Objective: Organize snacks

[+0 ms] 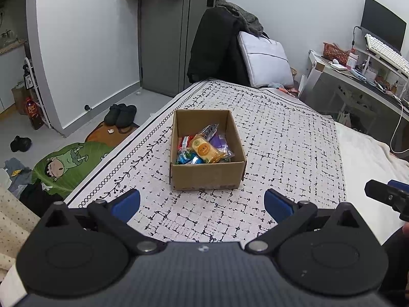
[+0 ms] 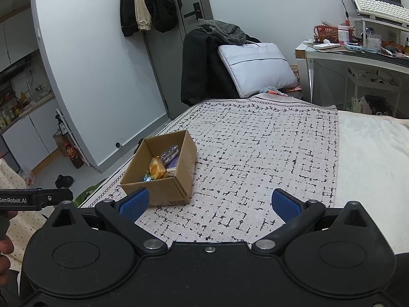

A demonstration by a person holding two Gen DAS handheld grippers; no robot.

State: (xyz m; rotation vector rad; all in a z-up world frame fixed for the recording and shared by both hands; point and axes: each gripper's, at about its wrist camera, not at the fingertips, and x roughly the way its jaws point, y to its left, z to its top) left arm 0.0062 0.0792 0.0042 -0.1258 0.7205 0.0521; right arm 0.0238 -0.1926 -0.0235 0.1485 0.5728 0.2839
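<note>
An open cardboard box (image 1: pixel 204 175) stands on the patterned bedspread (image 1: pixel 281 133). Inside lie several snack packets, with an orange-and-yellow packet (image 1: pixel 205 150) on top, blue ones at the near left and a purple one behind. My left gripper (image 1: pixel 202 202) is open and empty, hovering just in front of the box. In the right wrist view the same box (image 2: pixel 163 192) sits to the left, the orange packet (image 2: pixel 156 168) showing inside. My right gripper (image 2: pixel 209 203) is open and empty over the bedspread, its left finger (image 2: pixel 135 202) overlapping the box's near corner.
A chair draped with dark clothes (image 1: pixel 217 48) and a pale laptop bag (image 1: pixel 265 58) stands beyond the bed's far end. A cluttered desk (image 1: pixel 358 76) lies to the right. Shoes (image 1: pixel 122 115) and a cartoon mat (image 1: pixel 69 166) are on the floor left of the bed.
</note>
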